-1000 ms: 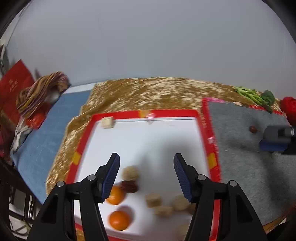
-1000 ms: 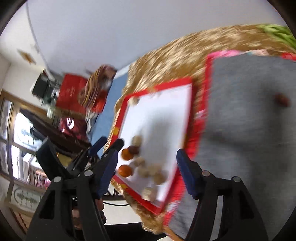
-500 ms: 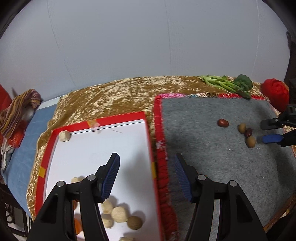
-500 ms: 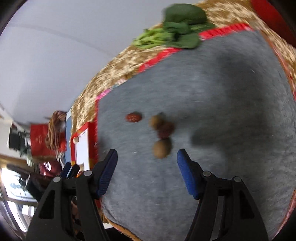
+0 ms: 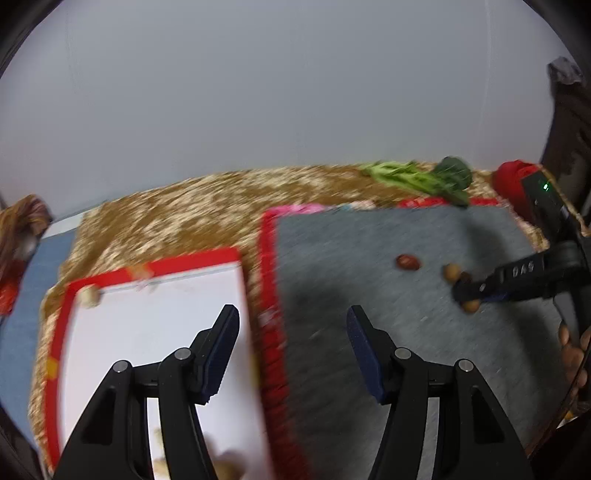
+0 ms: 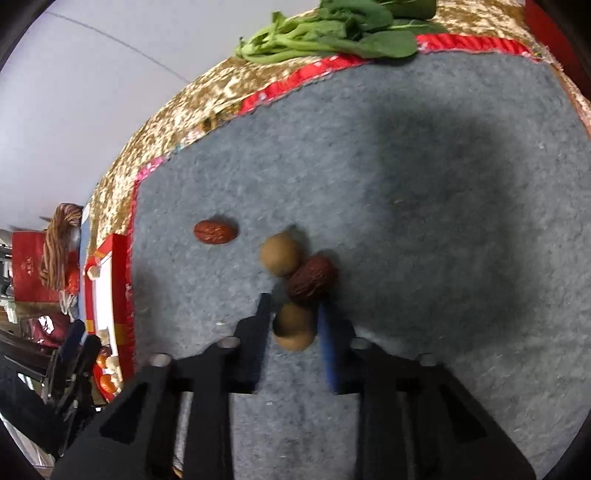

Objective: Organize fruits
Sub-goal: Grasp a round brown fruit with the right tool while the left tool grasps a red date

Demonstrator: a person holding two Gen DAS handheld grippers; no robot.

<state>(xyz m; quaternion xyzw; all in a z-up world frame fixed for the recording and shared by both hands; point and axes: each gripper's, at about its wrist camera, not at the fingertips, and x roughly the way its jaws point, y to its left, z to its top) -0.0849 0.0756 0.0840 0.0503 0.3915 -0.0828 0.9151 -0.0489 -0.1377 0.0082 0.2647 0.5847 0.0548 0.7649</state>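
Four small fruits lie on the grey mat (image 6: 424, 177), and the right gripper (image 6: 294, 325), which half a second ago hung well back from them with fingers spread, now has its fingers drawn in around the nearest brown fruit (image 6: 294, 326). They sit close on both sides of it; whether they already press it I cannot tell. The left gripper (image 5: 291, 347) has swung off the white tray (image 5: 147, 332) toward the mat and hangs with fingers wide apart, holding nothing. I read this as the start of a pick: this fruit looks bound for the tray, where the oranges (image 6: 107, 382) already wait.

A dark red date (image 6: 312, 278) touches the brown fruit at its 1 o'clock, and a second brown fruit (image 6: 279, 254) sits just beyond at 11 o'clock, so a slanted lift may nudge both. A second date (image 6: 215, 232) lies apart, further round at 10 o'clock. The mat is bare and roomy toward 3 o'clock. Its red border (image 6: 295, 79) and the greens (image 6: 332, 33) lie far off at 12 o'clock. From the left gripper's own camera, the tray's raised red rim (image 5: 159, 267) stands at 10 o'clock, a lip to clear on the way over.
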